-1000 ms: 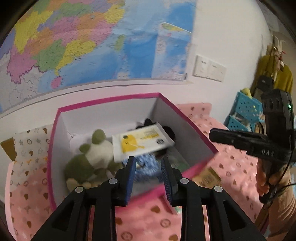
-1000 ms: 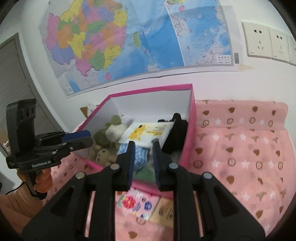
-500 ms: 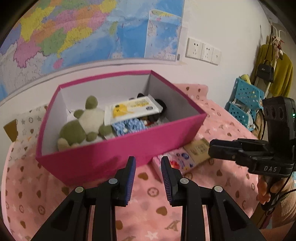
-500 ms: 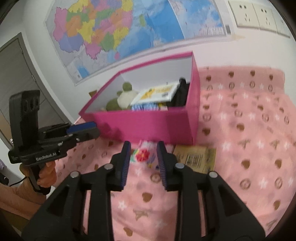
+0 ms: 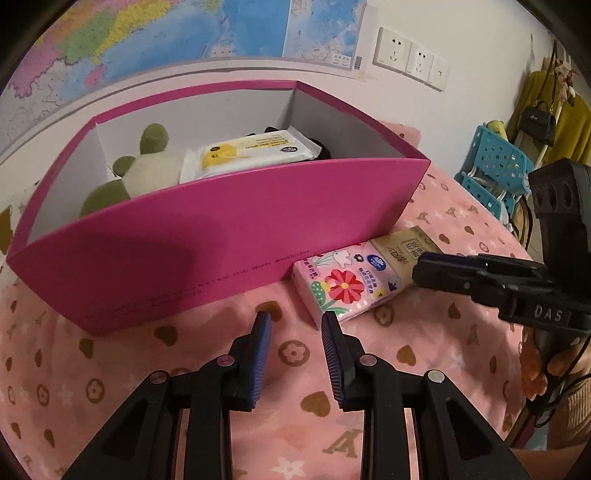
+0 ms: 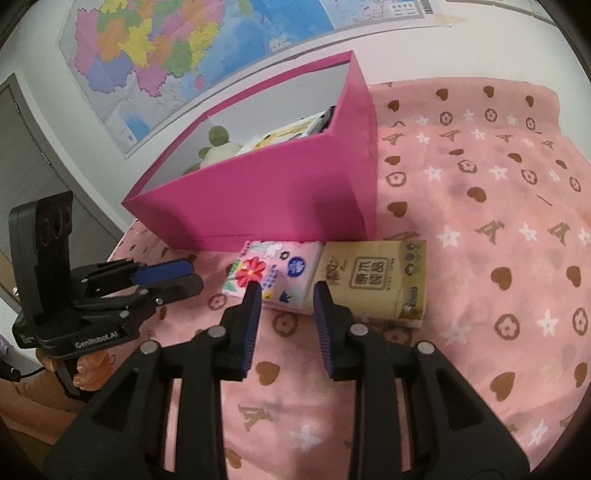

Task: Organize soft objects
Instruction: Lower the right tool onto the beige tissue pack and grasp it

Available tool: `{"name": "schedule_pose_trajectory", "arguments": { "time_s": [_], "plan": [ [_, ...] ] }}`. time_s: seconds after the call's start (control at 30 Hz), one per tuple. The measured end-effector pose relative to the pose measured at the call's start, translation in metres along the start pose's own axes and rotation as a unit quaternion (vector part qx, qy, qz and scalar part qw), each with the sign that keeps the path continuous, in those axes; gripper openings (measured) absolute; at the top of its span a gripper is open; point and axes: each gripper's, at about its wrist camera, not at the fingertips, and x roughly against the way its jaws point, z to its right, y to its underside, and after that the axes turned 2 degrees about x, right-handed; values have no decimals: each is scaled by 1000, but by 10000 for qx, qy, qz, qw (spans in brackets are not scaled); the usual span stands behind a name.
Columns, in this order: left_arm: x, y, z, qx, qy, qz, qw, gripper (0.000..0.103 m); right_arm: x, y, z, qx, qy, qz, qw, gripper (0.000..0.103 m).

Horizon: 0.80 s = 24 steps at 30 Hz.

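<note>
A magenta box (image 5: pixel 221 236) (image 6: pixel 280 192) sits on the pink cloth. It holds a green-and-cream plush toy (image 5: pixel 147 170) and a yellow wipes pack (image 5: pixel 251 153). In front of it lie a floral tissue pack (image 5: pixel 345 282) (image 6: pixel 273 271) and a tan tissue pack (image 5: pixel 406 247) (image 6: pixel 373 282), side by side. My left gripper (image 5: pixel 295 321) is open and empty, low over the cloth just left of the floral pack. My right gripper (image 6: pixel 286 291) is open and empty, its fingers straddling the near edge of the floral pack.
The pink patterned cloth (image 6: pixel 480 206) covers the surface to the right of the box. A map (image 5: pixel 184 29) and wall sockets (image 5: pixel 410 59) are on the wall behind. Blue baskets (image 5: pixel 491 166) stand at the far right.
Both grippers have pulled back from above the box and come down toward the cloth in front of it. The two tissue packs now lie close before the fingers.
</note>
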Motion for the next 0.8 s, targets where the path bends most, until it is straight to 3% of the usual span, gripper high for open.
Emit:
{"name": "schedule_pose_trajectory", "arguments": {
  "time_s": [0.33,0.47,0.8],
  "plan": [
    [-5,-5,13,-167,148,-50,9997,28,18,-13,51,-587,812,308,9945,39],
    [-6,-5,7,-80,141,-86,9998,28,2,-11,61,-760,534,-54,9957,40],
    [1,3,-4,-86,3,-80,9999,28,-27,4,-8,166,-268,-458,9985,40]
  ]
}}
